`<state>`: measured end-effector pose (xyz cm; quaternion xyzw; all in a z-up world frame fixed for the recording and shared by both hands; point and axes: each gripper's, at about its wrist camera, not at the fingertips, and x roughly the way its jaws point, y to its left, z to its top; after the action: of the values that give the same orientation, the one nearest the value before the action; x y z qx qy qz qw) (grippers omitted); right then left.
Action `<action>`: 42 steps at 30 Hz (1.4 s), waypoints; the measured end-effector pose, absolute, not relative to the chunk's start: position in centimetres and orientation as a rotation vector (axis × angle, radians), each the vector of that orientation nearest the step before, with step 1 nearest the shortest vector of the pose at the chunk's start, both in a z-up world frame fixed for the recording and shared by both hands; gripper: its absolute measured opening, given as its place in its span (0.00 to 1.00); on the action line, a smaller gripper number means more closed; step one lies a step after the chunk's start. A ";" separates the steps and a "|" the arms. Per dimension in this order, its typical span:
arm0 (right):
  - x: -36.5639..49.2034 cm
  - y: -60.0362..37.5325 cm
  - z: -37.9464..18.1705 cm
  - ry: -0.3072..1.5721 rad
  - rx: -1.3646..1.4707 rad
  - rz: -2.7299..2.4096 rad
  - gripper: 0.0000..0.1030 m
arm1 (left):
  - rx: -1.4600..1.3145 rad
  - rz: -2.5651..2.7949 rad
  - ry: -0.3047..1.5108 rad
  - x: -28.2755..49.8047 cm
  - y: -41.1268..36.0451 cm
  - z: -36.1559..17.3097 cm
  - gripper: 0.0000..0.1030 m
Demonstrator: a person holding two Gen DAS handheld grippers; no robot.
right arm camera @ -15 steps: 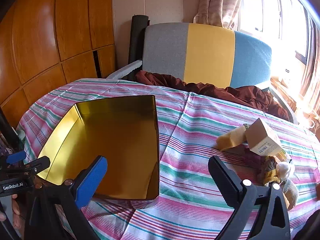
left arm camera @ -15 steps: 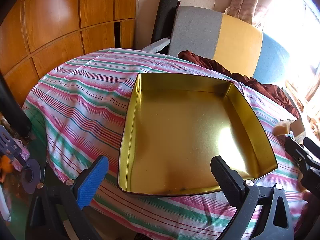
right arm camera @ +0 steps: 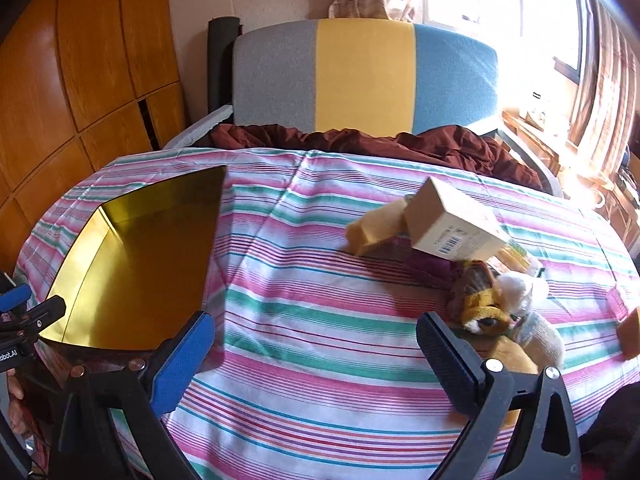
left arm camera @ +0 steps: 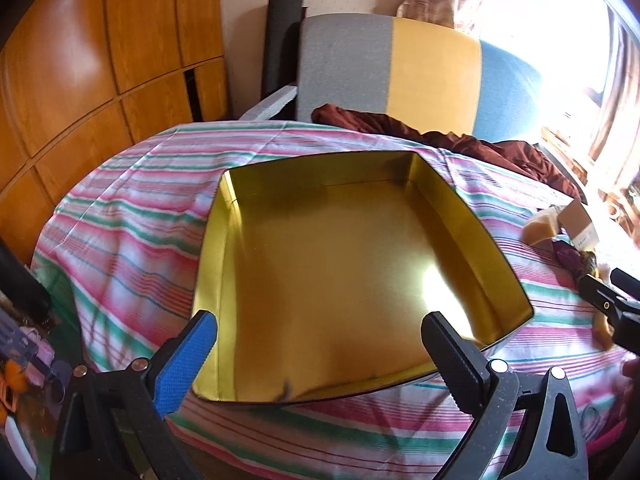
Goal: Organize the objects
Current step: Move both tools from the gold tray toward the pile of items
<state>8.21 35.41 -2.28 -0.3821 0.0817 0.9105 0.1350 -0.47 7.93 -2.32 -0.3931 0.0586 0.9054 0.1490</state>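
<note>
Left hand-held gripper (left arm camera: 320, 344) wide open above gold tin (left arm camera: 472, 216) on striped cloth (left arm camera: 132, 216)

Sunlit window (right arm camera: 520, 4) with curtains (right arm camera: 600, 92), wooden wall panels (left arm camera: 80, 72), and a grey-yellow-blue chair (right arm camera: 360, 76) behind the table.

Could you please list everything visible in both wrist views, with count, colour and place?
Shallow square metal tin: one, gold inside, nothing in it, on the cloth's left part.
Striped tablecloth: one, pink, green and white, covering the table.
Small cardboard box: one, tan with a barcode, propped on the pile at right.
Sponge-like block: one, yellow-tan, left of the box.
Soft plush toys: a heap, brown, yellow and white; count unclear.
Crumpled cloth: one, maroon, behind the table.
Upholstered chair back: one, grey, yellow and blue.
Wooden panels: orange-brown, left wall.
Left tongs: open, over the tin.
Right tongs: open, over bare cloth.
</note>
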 end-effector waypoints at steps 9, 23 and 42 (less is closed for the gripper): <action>13.6 45.6 -0.6 0.381 -0.965 2.390 1.00 | -1.040 2.471 0.246 0.7 13.0 -1.4 1.00; 18.4 51.6 0.6 0.552 -0.875 2.254 1.00 | -0.966 2.332 0.336 2.6 18.4 -0.8 1.00; 23.6 56.6 -1.1 0.869 -0.768 2.190 1.00 | -0.904 1.882 0.504 7.0 34.4 -3.5 1.00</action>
<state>23.58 56.56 -1.09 -0.2931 0.3314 0.8355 0.3258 6.96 34.42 -3.47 -0.3700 0.2064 0.7703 0.4766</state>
